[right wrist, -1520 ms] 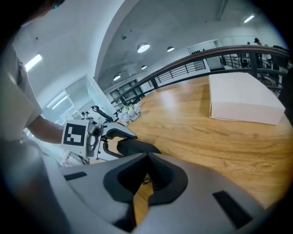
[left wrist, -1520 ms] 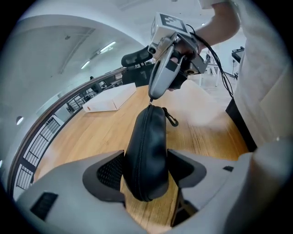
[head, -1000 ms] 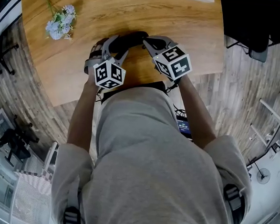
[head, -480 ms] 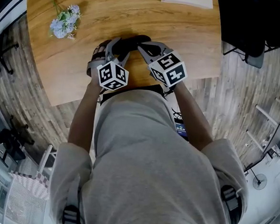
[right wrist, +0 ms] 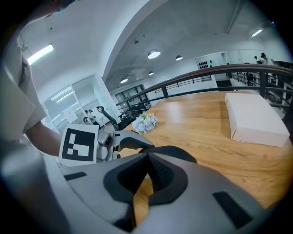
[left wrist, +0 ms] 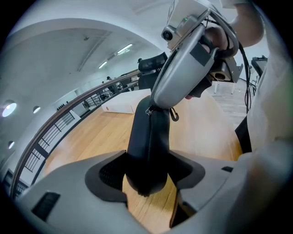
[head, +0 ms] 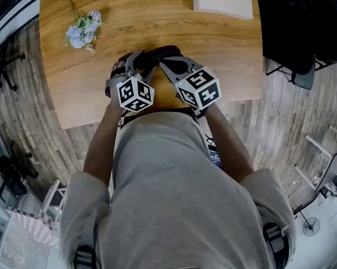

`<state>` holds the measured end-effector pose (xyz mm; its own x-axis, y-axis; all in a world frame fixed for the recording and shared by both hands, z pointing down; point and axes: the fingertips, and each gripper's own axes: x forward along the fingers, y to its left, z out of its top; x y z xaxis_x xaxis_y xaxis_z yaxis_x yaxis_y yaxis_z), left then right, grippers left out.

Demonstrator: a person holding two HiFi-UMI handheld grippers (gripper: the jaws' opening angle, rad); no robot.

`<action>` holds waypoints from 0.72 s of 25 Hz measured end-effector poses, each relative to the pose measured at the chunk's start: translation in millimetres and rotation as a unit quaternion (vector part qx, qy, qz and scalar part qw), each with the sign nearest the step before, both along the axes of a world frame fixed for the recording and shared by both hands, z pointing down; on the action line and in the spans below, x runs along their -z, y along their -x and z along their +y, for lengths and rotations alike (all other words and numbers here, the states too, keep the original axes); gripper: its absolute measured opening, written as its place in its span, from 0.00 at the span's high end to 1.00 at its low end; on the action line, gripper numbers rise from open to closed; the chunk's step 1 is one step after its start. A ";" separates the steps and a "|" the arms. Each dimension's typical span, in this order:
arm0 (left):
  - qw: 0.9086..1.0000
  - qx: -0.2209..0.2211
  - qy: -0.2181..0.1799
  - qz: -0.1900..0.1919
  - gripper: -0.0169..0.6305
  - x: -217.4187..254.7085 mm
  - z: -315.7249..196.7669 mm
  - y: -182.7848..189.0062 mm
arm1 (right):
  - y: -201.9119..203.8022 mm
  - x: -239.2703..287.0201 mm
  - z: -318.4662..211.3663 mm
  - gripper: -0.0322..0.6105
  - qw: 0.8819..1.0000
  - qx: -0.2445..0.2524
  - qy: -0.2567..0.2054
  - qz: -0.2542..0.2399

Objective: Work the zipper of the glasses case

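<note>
a: glasses case, where, and held how?
b: clamped by its near end in the left gripper, pads pressing both sides. seemingly raised just off the table.
a: long axis?
b: running straight away from the left gripper toward the right gripper, zipper seam facing up. zipper pull at the case's far end, right at the right gripper's tip.
a: right jaws?
b: pressed together. probably pinching the pull, though not clear enough to say for sure.
a: so the coming move?
b: likely a drag along that axis, right side travelling, left side only bracing the case.
a: and around the case?
b: bare wooden table beneath. flowers well off to its left, white box well beyond it. further out, plank floor, a railing, ceiling lights.
</note>
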<state>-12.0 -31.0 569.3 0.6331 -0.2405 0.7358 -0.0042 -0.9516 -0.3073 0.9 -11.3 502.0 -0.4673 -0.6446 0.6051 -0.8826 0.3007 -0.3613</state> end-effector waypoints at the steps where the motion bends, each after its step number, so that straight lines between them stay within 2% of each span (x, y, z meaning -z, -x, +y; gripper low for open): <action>1: 1.000 0.003 -0.001 0.000 0.54 1.4 -1.4 0.5 | 1.9 2.1 -0.6 0.91 1.000 0.004 -0.004 0.006; 5: 1.000 0.004 -0.002 0.009 0.54 8.4 -1.4 0.3 | -6.0 0.0 -3.3 0.91 0.998 0.011 -0.013 0.068; 8: 0.999 -0.005 0.005 0.044 0.54 23.3 5.0 -4.9 | -25.3 -6.4 -3.2 0.91 0.997 -0.010 -0.006 0.075; 10: 0.997 -0.015 0.003 0.071 0.54 35.6 9.2 -8.2 | -36.2 -10.8 -2.2 0.91 0.998 -0.026 0.000 0.062; 13: 0.995 -0.030 -0.001 0.096 0.54 47.0 14.1 -11.8 | -44.3 -15.7 -1.9 0.91 0.999 -0.043 0.001 0.015; 18: 0.994 -0.053 -0.013 0.096 0.54 52.3 20.7 -13.4 | -45.8 -27.1 1.5 0.91 0.999 -0.042 0.004 -0.024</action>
<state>1.4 -10.3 516.9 0.7837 -0.1830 0.5935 0.0343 -0.9414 -0.3356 46.7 -9.7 529.2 -0.4396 -0.6789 0.5881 -0.8865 0.2227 -0.4056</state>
